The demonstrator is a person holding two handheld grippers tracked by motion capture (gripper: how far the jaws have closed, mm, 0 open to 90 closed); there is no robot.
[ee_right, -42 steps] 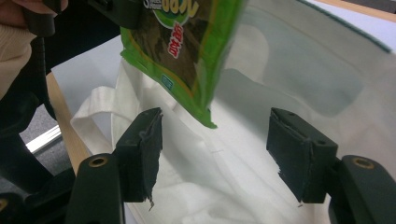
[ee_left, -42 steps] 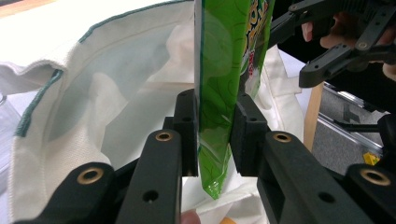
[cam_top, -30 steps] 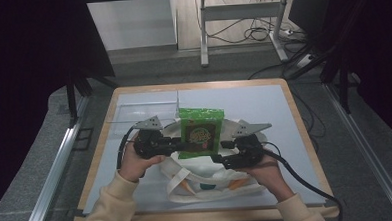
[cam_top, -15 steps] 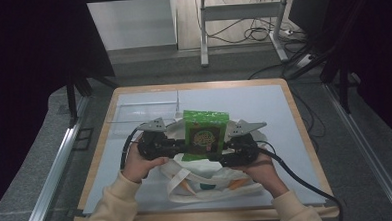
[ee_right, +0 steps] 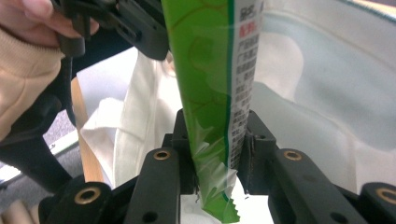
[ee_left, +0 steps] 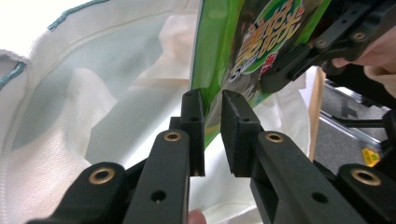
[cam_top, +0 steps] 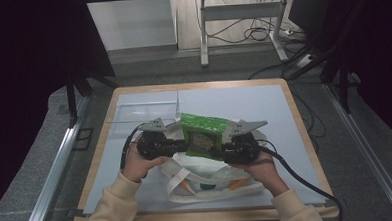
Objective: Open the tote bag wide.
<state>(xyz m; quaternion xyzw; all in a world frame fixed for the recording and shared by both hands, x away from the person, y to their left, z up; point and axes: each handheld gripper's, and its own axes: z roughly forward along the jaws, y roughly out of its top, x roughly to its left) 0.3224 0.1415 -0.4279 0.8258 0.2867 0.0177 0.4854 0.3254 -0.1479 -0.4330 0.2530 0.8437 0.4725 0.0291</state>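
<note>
Two tools pinch one green snack packet [cam_top: 203, 135] above the white cloth bag [cam_top: 207, 182] on the counter [cam_top: 264, 105], the left tool [ee_left: 212, 109] nipping its edge, the right tool [ee_right: 215, 135] just closing on its corner, so uneven pulls could tear it.
</note>
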